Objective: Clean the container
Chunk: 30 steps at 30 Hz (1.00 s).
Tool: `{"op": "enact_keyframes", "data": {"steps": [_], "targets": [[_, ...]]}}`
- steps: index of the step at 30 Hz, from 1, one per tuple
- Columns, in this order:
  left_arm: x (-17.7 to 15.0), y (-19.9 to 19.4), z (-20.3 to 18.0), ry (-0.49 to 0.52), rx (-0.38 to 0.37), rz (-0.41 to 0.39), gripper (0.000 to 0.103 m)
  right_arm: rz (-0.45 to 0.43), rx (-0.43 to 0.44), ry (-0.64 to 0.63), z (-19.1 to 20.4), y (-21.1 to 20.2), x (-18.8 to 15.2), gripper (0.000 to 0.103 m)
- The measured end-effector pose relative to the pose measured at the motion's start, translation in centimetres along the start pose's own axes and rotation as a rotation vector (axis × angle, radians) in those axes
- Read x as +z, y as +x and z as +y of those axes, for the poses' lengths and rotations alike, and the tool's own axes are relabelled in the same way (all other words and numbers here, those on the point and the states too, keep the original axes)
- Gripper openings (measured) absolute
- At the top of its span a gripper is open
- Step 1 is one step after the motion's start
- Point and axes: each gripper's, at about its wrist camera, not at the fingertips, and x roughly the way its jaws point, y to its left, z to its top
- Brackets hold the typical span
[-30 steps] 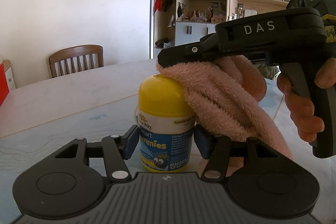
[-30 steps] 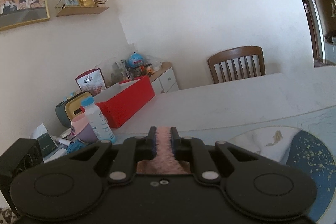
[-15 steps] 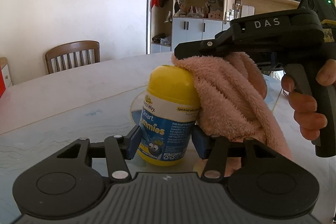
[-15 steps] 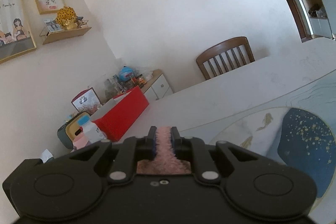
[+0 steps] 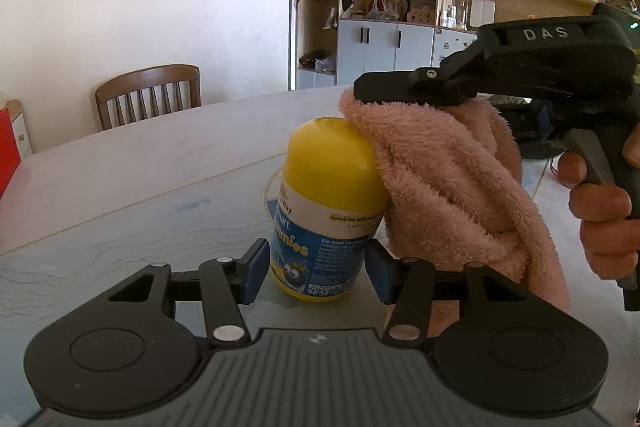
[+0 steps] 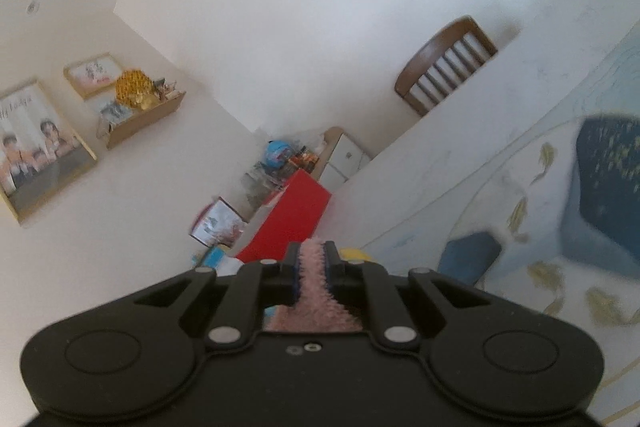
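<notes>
A gummies bottle [image 5: 324, 211] with a yellow cap and blue-and-white label leans left on the table. My left gripper [image 5: 316, 265] is shut on its lower body, blue pads on both sides. A fluffy pink cloth [image 5: 448, 195] hangs from my right gripper [image 5: 360, 93] and presses against the cap's right side. In the right wrist view the right gripper [image 6: 312, 267] is shut on the pink cloth [image 6: 312, 291], rolled sideways, with a sliver of the yellow cap [image 6: 352, 253] just past its tip. A hand [image 5: 600, 211] holds the right gripper's handle.
The pale table [image 5: 140, 171] carries a blue-patterned mat [image 6: 600, 195]. A wooden chair [image 5: 148, 99] stands at the far edge. A red box [image 6: 292, 215] and cluttered small items sit at the left end. Shelving [image 5: 400, 7] fills the back wall.
The bottle has tilted further left in my left gripper. The right gripper has rolled sideways and drawn the cloth across the cap toward its right side.
</notes>
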Motion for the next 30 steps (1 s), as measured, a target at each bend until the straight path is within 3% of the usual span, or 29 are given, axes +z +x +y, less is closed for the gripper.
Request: {"op": "enact_keyframes", "data": {"steps": [3,11,21,27,30], "targets": [[0.0,-0.1,0.0,-0.001,0.01,-0.004,0.052,-0.006,-0.056,-0.132,2.1,-0.1,-0.2,0.011],[0.2,-0.5,0.7,-0.027,0.02,-0.013,0.053,0.023,-0.115,-0.255,4.0,-1.0,-0.1,0.011],[0.3,-0.7,0.7,-0.028,0.017,-0.01,0.053,0.139,-0.325,-0.328,1.7,0.0,-2.6,0.012],[0.1,-0.6,0.6,-0.025,0.017,-0.002,0.053,0.177,-0.379,-0.339,0.9,0.6,-3.8,0.013],[0.1,-0.7,0.4,-0.029,0.014,0.005,0.053,0.17,-0.389,-0.347,1.2,0.3,-3.6,0.019]]}}
